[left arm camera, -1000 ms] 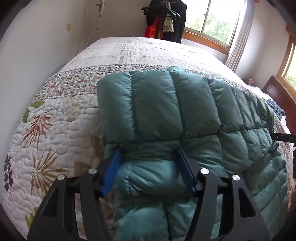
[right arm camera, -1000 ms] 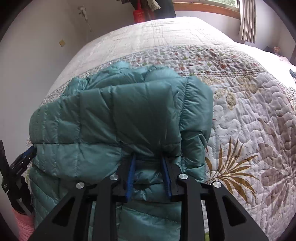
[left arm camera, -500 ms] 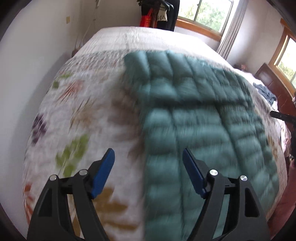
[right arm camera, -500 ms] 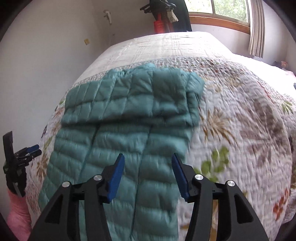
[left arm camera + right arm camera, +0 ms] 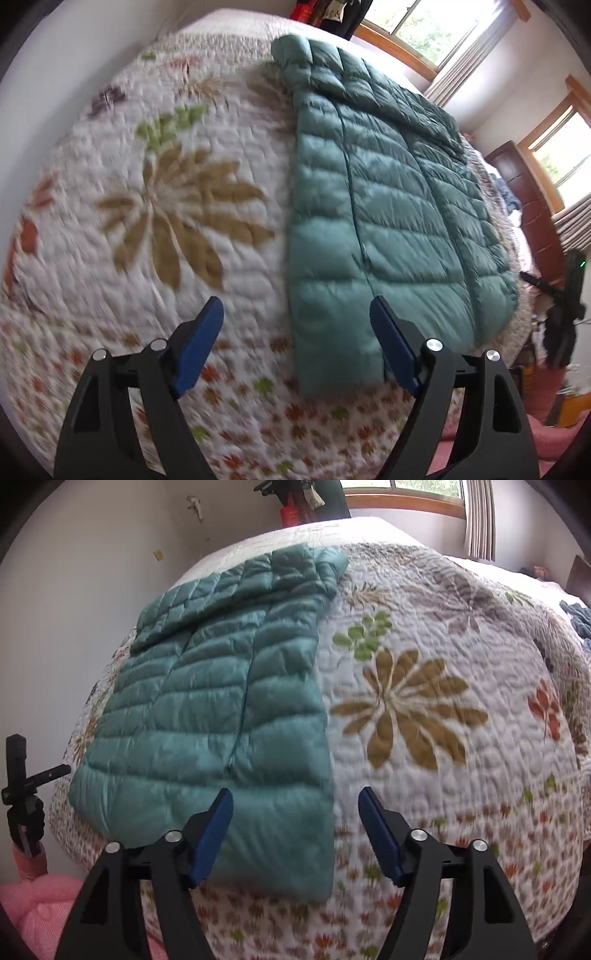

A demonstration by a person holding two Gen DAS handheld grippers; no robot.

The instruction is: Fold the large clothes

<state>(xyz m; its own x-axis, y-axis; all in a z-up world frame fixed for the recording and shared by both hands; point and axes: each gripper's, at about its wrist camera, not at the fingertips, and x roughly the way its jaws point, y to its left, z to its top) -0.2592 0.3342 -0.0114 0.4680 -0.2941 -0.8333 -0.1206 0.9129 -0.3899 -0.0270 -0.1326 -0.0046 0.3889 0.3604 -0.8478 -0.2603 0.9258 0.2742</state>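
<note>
Teal puffer jacket (image 5: pixel 388 206) lies flat on the floral quilt (image 5: pixel 177 206), top end apparently folded over. Left gripper (image 5: pixel 295 343) above its near hem, jaws wide apart, empty. Right gripper (image 5: pixel 295 827) likewise spread, holding nothing, over the jacket's corner

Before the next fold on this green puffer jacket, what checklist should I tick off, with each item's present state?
1. Left gripper open and empty: ok.
2. Right gripper open and empty: ok.
3. Jacket lying flat on the quilt: ok, with its far end folded over.
4. Near hem within reach of both grippers: ok; it lies just ahead of the fingertips.
5. Jacket fully supported by the bed: cannot tell; its near corner lies close to the bed's edge.
6. Sleeves tucked in: cannot tell; none show.
</note>
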